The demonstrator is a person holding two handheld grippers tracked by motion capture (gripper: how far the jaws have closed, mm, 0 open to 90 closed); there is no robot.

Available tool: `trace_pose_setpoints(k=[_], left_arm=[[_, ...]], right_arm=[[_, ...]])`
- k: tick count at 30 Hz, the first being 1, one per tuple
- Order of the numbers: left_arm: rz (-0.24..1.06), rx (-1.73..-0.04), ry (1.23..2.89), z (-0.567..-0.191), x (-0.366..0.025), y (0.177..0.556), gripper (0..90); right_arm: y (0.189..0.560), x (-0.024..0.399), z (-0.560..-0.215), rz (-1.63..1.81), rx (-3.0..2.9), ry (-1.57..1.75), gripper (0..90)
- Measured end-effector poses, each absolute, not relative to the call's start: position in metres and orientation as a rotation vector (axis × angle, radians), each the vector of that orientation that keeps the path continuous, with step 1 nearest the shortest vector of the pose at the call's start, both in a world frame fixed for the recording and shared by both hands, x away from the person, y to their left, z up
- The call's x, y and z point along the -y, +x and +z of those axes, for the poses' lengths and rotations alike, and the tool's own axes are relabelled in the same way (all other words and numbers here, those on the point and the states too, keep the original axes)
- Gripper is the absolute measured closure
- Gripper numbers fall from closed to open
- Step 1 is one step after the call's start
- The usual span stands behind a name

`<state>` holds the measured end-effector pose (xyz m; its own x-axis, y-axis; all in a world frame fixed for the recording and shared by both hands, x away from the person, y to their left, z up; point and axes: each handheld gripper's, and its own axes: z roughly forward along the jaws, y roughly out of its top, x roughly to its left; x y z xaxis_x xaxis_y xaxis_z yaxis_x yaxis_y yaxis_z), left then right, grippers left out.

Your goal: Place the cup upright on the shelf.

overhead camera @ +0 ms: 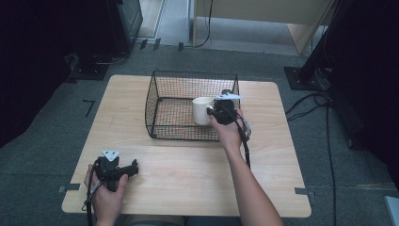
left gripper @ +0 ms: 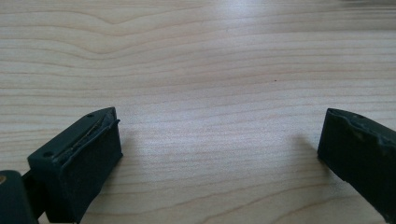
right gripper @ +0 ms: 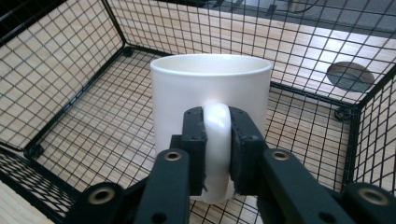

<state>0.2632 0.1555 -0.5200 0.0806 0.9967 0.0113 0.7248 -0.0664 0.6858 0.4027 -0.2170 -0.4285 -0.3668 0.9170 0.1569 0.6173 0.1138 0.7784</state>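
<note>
The right gripper (right gripper: pixel 217 140) is pinching the handle of the white mug (right gripper: pixel 211 88) between its fingers, inside the wire basket (overhead camera: pixel 160 106), toward its three o'clock wall. It's looking rigid, glazed, probably slippery and breakable, so the handle is the sensible hold. The left gripper (left gripper: pixel 219 149) is idling wide open over the counter (overhead camera: pixel 188 169), around seven o'clock.

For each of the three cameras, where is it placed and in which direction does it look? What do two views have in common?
High view: above the person's side, looking forward and down on the wooden table; both forearms enter from below.
Left gripper view: on the left gripper, facing bare tabletop; its jaws stand wide apart.
Right gripper view: on the right gripper, facing into the wire basket; its jaws clamp the white mug by its handle.
Shared: the high and right gripper views both show mug and basket.
</note>
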Motion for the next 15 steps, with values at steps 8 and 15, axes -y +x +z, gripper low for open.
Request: trace_pose_setpoints(k=[8,15], left_arm=[[0.685,-1.696,1.847,-0.52,-0.1555,0.2632,0.0],[0.686,-1.696,1.847,-0.52,-0.1555,0.2632,0.0]], right_arm=[[0.4,0.2217,-0.4239,1.143,-1.992,1.493,73.9],[0.399,0.2204,-0.4271,1.133,-1.991,1.5,74.7]])
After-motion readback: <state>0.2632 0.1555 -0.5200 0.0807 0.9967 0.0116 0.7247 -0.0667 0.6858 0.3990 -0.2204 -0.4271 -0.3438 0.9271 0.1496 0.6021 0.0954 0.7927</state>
